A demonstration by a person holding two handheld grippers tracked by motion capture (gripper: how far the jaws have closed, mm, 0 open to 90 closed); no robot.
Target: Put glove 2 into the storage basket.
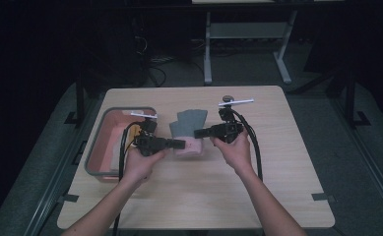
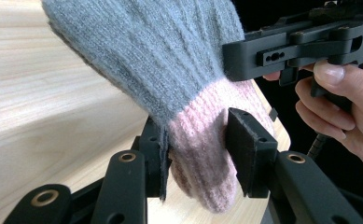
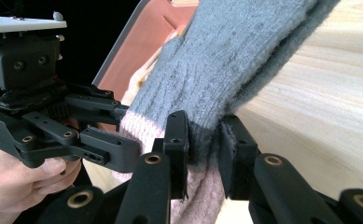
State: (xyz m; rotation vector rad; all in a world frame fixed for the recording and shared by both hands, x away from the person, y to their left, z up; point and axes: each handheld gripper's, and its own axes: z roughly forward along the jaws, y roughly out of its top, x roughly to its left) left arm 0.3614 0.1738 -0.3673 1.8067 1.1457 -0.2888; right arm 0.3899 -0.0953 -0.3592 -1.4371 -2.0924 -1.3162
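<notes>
A grey knit glove (image 1: 191, 121) with a pink cuff (image 1: 189, 147) hangs between my two grippers over the middle of the table. In the high view my left gripper (image 1: 180, 144) comes in from the left and holds the cuff. My right gripper (image 1: 199, 132) comes in from the right at the same end. In the left gripper view the pads (image 2: 244, 149) press the pink cuff (image 2: 202, 154), and the grey body (image 2: 160, 56) stretches away above. The right gripper view has the glove (image 3: 235, 56) pinched between its pads (image 3: 237, 154) where grey meets pink.
A grey-rimmed bin (image 1: 105, 123) with a salmon-pink inside stands on the left of the wooden table (image 1: 194, 196), just behind my left hand; its wall (image 3: 142, 46) appears in the right gripper view. Table legs and cables lie on the dark floor beyond the far edge.
</notes>
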